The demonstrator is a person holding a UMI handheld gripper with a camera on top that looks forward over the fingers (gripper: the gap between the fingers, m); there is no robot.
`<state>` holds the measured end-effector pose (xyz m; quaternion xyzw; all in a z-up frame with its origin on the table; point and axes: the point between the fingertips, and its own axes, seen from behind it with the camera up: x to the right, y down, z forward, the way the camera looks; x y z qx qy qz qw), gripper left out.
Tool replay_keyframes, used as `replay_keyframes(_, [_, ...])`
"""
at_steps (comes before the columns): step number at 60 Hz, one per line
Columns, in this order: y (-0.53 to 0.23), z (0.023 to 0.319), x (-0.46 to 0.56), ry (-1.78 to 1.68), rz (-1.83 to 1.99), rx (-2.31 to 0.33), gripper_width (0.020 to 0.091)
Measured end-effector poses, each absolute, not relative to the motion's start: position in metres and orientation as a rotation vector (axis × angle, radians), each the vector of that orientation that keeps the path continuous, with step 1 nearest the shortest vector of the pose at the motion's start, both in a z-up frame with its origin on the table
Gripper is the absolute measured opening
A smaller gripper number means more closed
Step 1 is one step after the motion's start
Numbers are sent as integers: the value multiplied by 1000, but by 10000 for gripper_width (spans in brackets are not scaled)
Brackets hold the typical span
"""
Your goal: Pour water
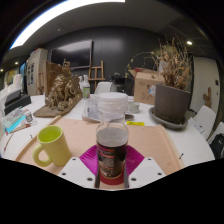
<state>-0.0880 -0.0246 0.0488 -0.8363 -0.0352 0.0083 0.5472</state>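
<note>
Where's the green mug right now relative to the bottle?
In the gripper view, the green mug stands on the wooden board, just left of the bottle, which sits between the gripper fingers.

Laptop [172,103] right on white table [190,146]; dried plant [176,62] behind it; cardboard box [146,85]; brown figurine [63,92] left.

- The single gripper-mounted wide-angle camera looked forward along the two fingers.
- It sat low and close above the light wooden board [150,140] on the white table [190,148].
- It faced the dark back wall [125,45].
</note>
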Motion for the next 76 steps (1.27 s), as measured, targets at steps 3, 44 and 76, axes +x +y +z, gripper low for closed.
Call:
replay_keyframes(3, [-27, 48, -86, -81, 22, -1973, 365])
replay_keyframes(44, [-240, 176, -145, 112, -140, -2164, 862])
replay_keyframes(76, [-311, 211, -201, 103, -170, -2147, 856])
